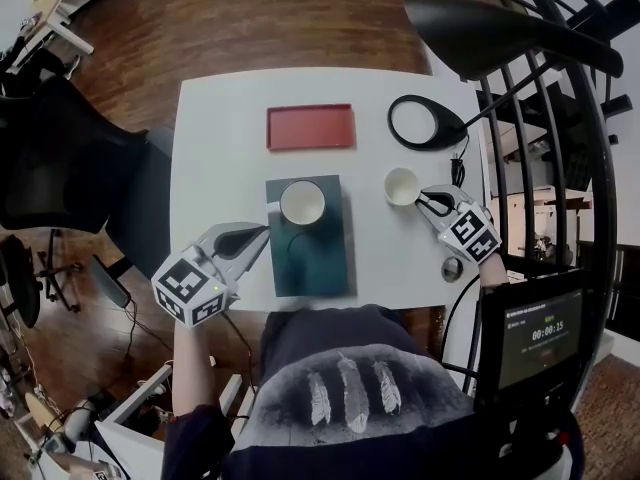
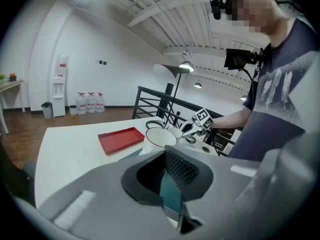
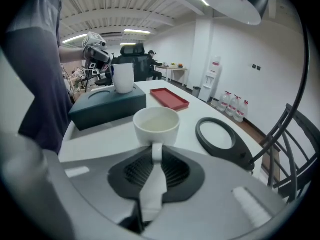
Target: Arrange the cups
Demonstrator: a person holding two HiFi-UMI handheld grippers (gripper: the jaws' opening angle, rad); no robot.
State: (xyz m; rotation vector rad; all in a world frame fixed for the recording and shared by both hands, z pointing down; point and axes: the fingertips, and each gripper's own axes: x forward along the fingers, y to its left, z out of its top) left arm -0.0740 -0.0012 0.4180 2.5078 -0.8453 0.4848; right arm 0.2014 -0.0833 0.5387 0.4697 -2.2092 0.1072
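A white cup [image 1: 302,203] stands on a dark teal box [image 1: 308,253] in the middle of the white table. My left gripper [image 1: 263,233] is at the box's left edge; in the left gripper view its jaws [image 2: 172,184] are shut on a thin teal edge of the box, with that cup [image 2: 161,136] just beyond. A second white cup [image 1: 401,186] is on the right side of the table. My right gripper [image 1: 430,202] is shut on that cup's handle; the right gripper view shows the cup [image 3: 156,124] upright, its handle running in between the jaws [image 3: 156,156].
A red tray [image 1: 310,126] lies at the table's far side. A black lamp base ring [image 1: 425,121] sits far right, its shade [image 1: 490,28] hanging over that corner. A black railing [image 1: 560,148] runs beside the table's right edge. An office chair [image 1: 60,158] stands left.
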